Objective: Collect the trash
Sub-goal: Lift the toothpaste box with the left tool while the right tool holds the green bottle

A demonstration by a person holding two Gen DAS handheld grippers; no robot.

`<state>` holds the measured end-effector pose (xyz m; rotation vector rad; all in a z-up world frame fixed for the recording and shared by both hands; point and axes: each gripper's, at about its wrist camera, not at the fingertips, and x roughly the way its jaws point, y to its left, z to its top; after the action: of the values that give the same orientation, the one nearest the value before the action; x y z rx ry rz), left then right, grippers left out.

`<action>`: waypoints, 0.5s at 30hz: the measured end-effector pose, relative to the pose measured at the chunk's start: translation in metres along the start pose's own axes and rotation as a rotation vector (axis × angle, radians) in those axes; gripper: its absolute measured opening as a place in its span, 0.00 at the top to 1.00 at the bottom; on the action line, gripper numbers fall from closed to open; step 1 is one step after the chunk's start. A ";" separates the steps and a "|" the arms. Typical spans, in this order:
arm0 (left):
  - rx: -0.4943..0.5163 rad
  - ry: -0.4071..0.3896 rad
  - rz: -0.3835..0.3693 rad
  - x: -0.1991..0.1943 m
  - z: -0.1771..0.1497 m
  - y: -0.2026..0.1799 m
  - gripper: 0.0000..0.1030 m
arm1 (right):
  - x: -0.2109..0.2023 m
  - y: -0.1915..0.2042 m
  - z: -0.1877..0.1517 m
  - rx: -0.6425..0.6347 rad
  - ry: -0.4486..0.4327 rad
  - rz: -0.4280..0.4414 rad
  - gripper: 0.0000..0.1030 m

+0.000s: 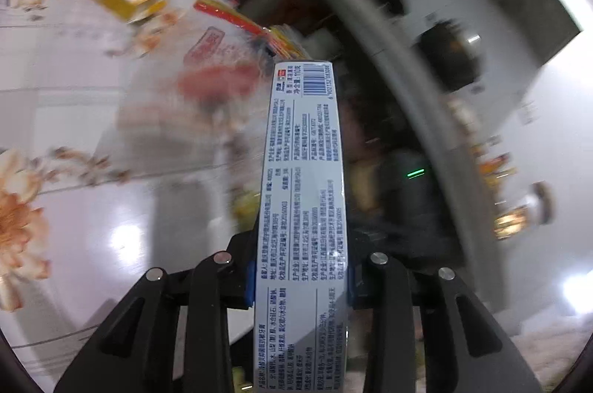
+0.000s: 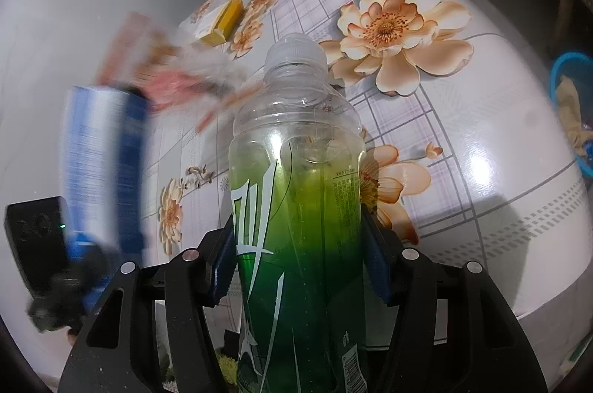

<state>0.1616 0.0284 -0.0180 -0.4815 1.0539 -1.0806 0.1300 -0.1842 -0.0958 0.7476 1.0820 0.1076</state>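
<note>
Right wrist: fingers (image 2: 298, 263) clamp an empty green-labelled bottle (image 2: 296, 207); left fingers (image 1: 300, 278) clamp a toothpaste box (image 1: 302, 189).

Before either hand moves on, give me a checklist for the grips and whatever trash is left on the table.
1. Left gripper clamped on the long pale-blue printed carton: ok, blue pads press both sides.
2. Right gripper clamped on the clear plastic bottle with the green label: ok.
3. Bottle cap on: ok, clear cap is seated.
4. Table cleared: not ok, a small yellow and white box lies on the floral tablecloth.
5. Red and yellow wrapper collected: not ok, it lies near the table edge.
6. Bin within reach: cannot tell.
</note>
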 end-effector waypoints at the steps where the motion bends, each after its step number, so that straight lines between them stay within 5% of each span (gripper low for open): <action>1: 0.005 -0.023 -0.024 -0.004 0.003 -0.004 0.69 | 0.000 0.000 0.000 0.000 0.000 -0.001 0.46; 6: -0.026 -0.112 -0.168 -0.025 0.020 -0.007 0.69 | -0.001 0.000 -0.001 0.002 -0.003 0.000 0.46; 7: -0.042 -0.110 -0.146 -0.027 0.023 -0.003 0.69 | -0.001 0.000 -0.001 0.003 -0.004 0.000 0.46; 12: 0.039 0.031 0.328 0.002 0.014 0.013 0.69 | -0.006 -0.001 -0.002 0.004 -0.019 -0.008 0.47; 15: 0.075 0.106 0.371 0.014 -0.003 0.015 0.69 | -0.021 0.008 0.002 -0.042 -0.068 -0.010 0.47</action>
<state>0.1668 0.0232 -0.0368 -0.1594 1.1385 -0.8172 0.1229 -0.1883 -0.0745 0.7034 1.0161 0.0956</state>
